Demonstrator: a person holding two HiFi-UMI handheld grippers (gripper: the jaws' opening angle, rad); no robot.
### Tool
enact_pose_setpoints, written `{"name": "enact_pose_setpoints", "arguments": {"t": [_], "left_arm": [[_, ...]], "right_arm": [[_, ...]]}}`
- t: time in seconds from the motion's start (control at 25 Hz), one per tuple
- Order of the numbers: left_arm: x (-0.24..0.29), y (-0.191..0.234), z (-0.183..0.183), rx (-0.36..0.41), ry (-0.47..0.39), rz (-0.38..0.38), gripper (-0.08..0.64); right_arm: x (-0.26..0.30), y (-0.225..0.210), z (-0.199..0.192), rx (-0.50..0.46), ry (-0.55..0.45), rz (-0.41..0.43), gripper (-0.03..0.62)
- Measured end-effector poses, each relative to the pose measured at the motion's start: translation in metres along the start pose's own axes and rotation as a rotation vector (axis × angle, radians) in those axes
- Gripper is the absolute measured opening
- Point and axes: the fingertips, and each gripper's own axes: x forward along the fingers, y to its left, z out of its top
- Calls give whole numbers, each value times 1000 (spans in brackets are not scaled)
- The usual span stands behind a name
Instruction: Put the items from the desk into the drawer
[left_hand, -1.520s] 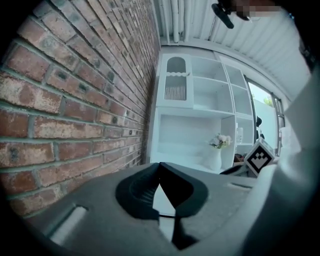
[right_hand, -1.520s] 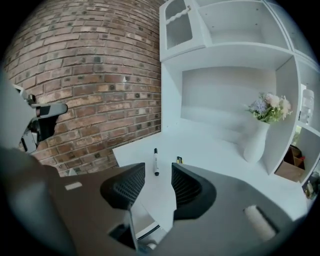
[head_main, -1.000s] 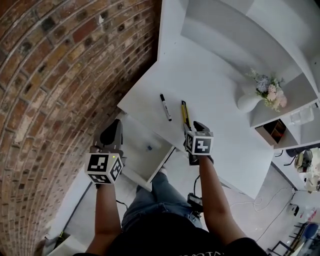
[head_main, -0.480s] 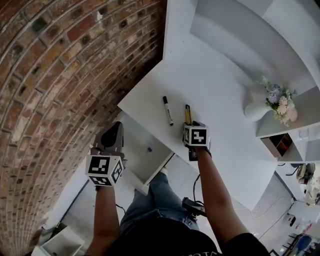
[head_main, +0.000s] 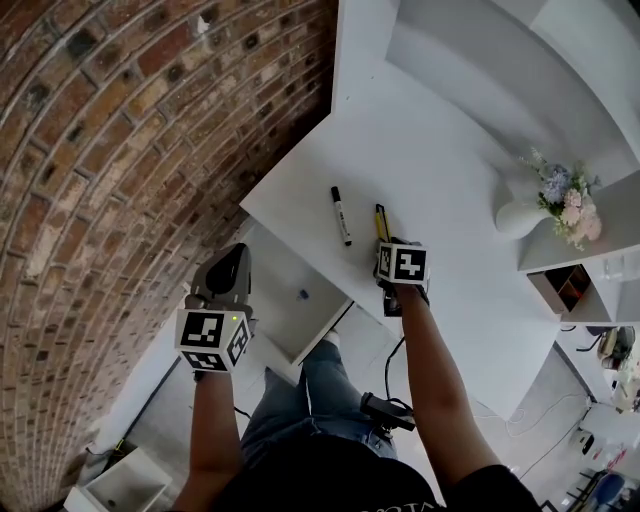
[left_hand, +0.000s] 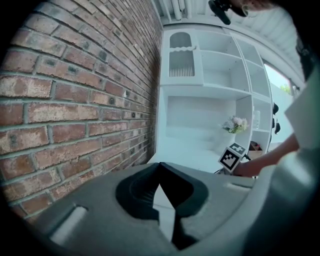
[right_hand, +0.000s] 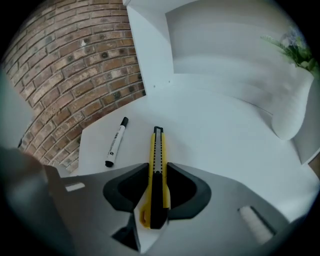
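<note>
My right gripper (right_hand: 158, 176) points steeply down at the utility knife (right_hand: 156, 150), which lies flat on the white table (head_main: 450, 190) near its front edge, just beside a black-and-white marker (right_hand: 115, 143). The jaws have just been closing and the knife body is between them. The pads now meet its two long sides near the rear end, so I read it as clamped. My left gripper (left_hand: 160, 172) hangs beside the open drawer (head_main: 272, 288), which stands out under the left part of the table. Its jaws are together and nothing is in them.

I judge the knife to be light and stiff: a yellow plastic case with a black slider, so it should not bend in the grip. Its sides are smooth and narrow, so it can slip or turn if I hold it only at the tail. A hold closer to the middle would balance it better. I cannot tell whether the blade is out at the far tip, so I would keep that end away from the drawer wall when carrying it over
</note>
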Motion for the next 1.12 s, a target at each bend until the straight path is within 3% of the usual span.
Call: {"name": "enact_pose_setpoints", "arguments": {"t": [0.24,0.52,0.8,1.12], "left_arm": [[-17,12,0,0,-14,-7,2],[-34,25,1,2,-37,-60,2],[-54,47,2,-9,-64,-91,2],[-71,74,0,-22,-82,-101,2]], "right_arm": [[-37,5,-2,72,-95,-10,127],[-85,47,-11,141,-181,18,127],[-117,86,-10,117,-260,10,127],[-112,144,-28,93,-230,59,127]]}}
